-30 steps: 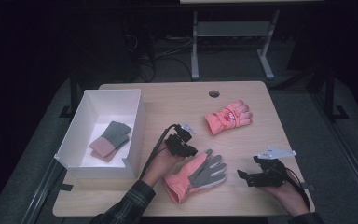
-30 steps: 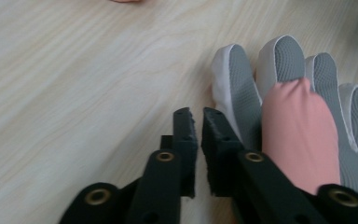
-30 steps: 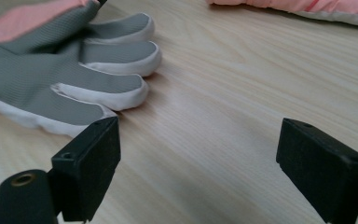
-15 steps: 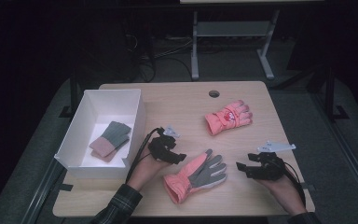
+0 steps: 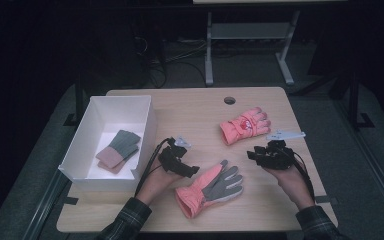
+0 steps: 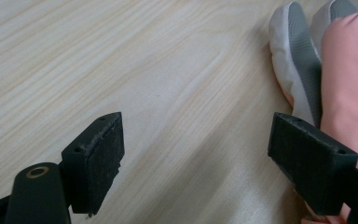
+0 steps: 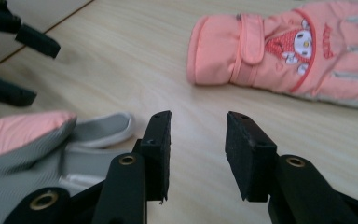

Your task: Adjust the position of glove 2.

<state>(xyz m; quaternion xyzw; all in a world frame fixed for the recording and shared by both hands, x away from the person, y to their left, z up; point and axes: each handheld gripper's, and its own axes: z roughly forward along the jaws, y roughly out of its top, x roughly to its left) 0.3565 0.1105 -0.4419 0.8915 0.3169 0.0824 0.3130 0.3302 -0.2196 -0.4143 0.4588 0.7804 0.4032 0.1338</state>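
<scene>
Near the table's front lies a pink glove (image 5: 209, 190), grey palm up; in the left gripper view it (image 6: 345, 70) sits beside the right jaw. A second pink glove (image 5: 245, 125) with a cartoon patch (image 7: 279, 51) lies farther back. My left gripper (image 5: 190, 171) sits just left of the near glove, open; its jaws have just been opening, with bare wood between them (image 6: 196, 154). My right gripper (image 5: 254, 155) hovers between the two gloves, open; its jaws (image 7: 198, 144) have just been closing to a narrow gap with nothing in it.
A white box (image 5: 82, 150) stands at the table's left edge with a grey and pink knit item (image 5: 119, 150) inside. A round cable hole (image 5: 229, 100) sits at the back of the wooden table (image 5: 190, 115). The left gripper (image 7: 28, 70) shows far off in the right gripper view.
The left gripper let go of the near glove, opened and drew back to the left. The right gripper moved up the table and left, toward the gloves, its jaws narrowing.
</scene>
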